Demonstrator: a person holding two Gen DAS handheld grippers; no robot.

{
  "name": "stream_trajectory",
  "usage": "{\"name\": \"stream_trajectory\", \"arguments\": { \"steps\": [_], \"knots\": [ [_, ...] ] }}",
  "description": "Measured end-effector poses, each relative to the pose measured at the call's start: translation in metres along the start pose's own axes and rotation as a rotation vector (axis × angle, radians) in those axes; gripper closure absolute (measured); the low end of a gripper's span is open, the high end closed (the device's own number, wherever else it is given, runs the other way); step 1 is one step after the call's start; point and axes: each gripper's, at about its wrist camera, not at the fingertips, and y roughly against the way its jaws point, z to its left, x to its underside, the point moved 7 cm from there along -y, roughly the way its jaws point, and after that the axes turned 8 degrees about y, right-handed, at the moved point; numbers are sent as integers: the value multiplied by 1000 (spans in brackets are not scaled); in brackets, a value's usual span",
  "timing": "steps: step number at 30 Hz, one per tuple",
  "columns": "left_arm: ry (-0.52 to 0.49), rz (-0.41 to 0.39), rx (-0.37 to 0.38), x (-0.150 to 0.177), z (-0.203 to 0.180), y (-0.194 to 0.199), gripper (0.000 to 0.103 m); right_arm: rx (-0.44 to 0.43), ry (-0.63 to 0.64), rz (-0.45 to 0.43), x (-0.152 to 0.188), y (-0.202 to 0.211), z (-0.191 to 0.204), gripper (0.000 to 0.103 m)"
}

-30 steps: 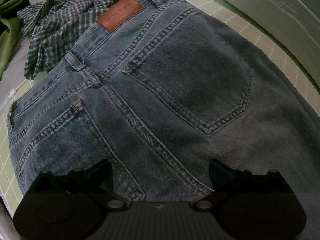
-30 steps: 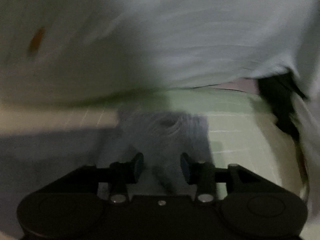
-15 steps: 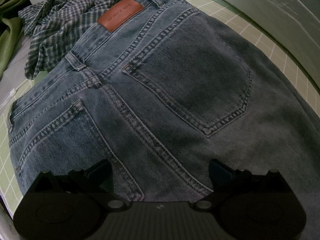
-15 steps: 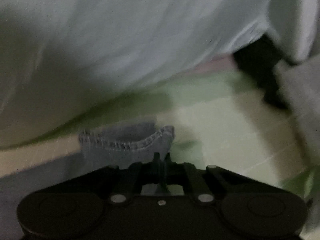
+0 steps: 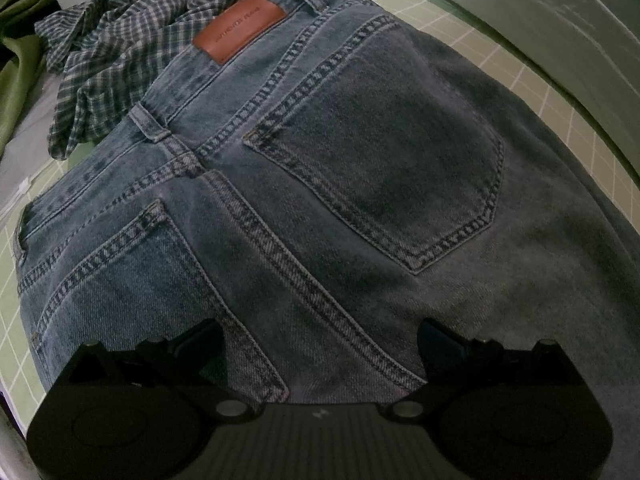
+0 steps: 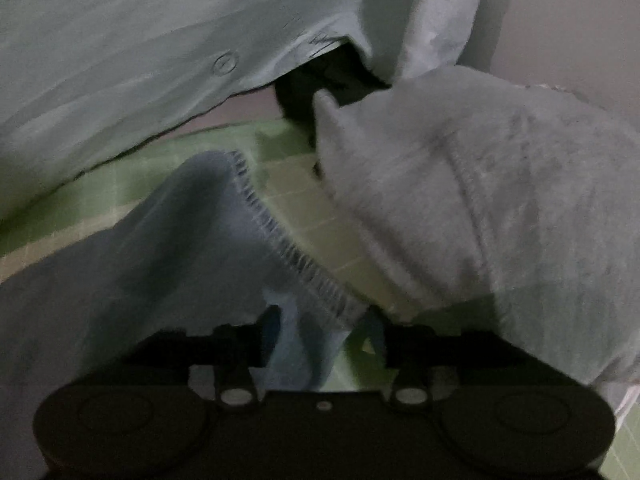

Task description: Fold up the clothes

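Note:
Blue jeans [image 5: 320, 184] lie back side up on the green grid mat [image 5: 532, 80], brown leather patch [image 5: 240, 28] at the far waistband. My left gripper [image 5: 318, 344] hangs open just above the seat, with one finger over each side of the centre seam. In the right wrist view the stitched hem of a jeans leg [image 6: 280, 240] runs down between the fingers of my right gripper [image 6: 324, 324]. Its jaws are opening and stand apart, and the pads do not press the denim.
A crumpled plaid shirt [image 5: 112, 56] lies beyond the waistband, with green cloth [image 5: 16, 60] at the far left. Beside the hem sits a grey fleece garment [image 6: 500, 208]. A pale shirt with a button [image 6: 180, 52] hangs behind it, above a dark gap [image 6: 320, 80].
The right gripper, shut on the hem half a second ago, now has its jaws apart. It swung sideways, bringing the grey garment into view. The left gripper has not moved.

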Motion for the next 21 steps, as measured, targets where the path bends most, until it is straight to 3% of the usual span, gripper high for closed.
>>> {"name": "stream_trajectory", "arguments": {
  "steps": [4, 6, 7, 8, 13, 18, 21],
  "knots": [
    [-1, 7, 0, -2, 1, -1, 0, -15, -77, 62, 11, -9, 0, 47],
    [-1, 4, 0, -2, 0, -2, 0, -30, -121, 54, 13, -11, -2, 51],
    [-1, 1, 0, -2, 0, -2, 0, -37, -143, 50, 14, -11, -3, 67],
    [-1, -2, 1, -2, 0, -2, 0, -37, -160, 39, 15, -9, -4, 93],
    [-1, -16, 3, 3, 1, -1, 0, 46, -100, 16, 30, 0, -7, 93],
    [0, -18, 3, 5, 2, -1, 0, 66, -107, 6, 45, 10, -14, 91],
    [-25, 2, 11, 5, 2, -2, 0, 58, -124, 46, 40, 5, -23, 75]
  ]
}}
